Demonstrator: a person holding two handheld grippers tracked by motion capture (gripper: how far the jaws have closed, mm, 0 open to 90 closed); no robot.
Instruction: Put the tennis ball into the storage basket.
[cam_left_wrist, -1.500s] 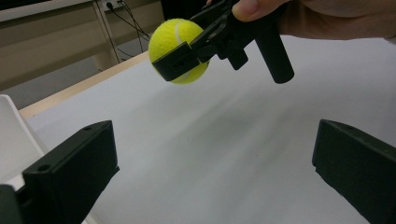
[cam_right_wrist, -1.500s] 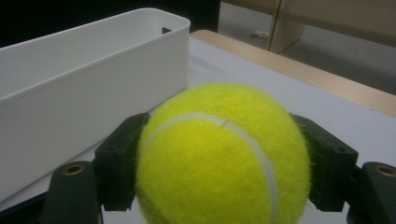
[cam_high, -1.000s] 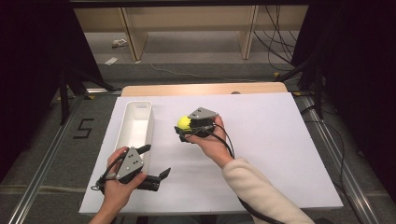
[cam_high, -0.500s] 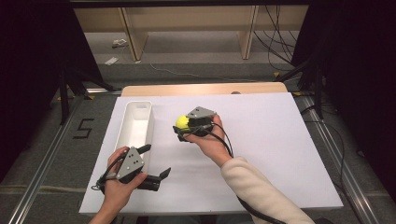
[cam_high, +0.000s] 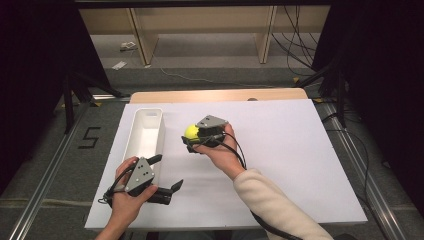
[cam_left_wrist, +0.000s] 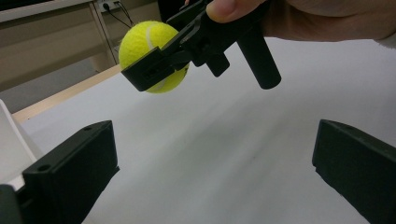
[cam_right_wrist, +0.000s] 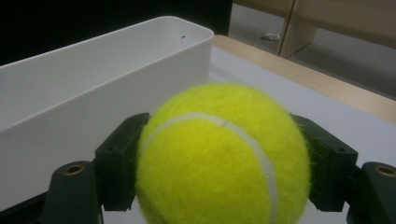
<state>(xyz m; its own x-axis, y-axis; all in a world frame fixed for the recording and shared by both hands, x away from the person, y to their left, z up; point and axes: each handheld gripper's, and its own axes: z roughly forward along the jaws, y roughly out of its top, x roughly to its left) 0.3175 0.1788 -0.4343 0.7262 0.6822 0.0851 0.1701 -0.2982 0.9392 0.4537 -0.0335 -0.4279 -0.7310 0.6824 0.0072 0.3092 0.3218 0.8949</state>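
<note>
A yellow tennis ball is held above the white table sheet, just right of the long white bin. My right gripper is shut on it, one jaw on each side of the ball. The bin's wall lies close ahead of the ball in the right gripper view. My left gripper rests low near the table's front, by the bin's near end, jaws wide open with nothing between them. From the left gripper, the ball shows up high, clamped in the other gripper.
A white sheet covers the table, with a strip of bare wood at the far edge. The bin's inside looks bare. Wooden furniture legs and cables stand on the floor beyond the table.
My right gripper has carried the ball slightly left, toward the bin. The left gripper has stayed put.
</note>
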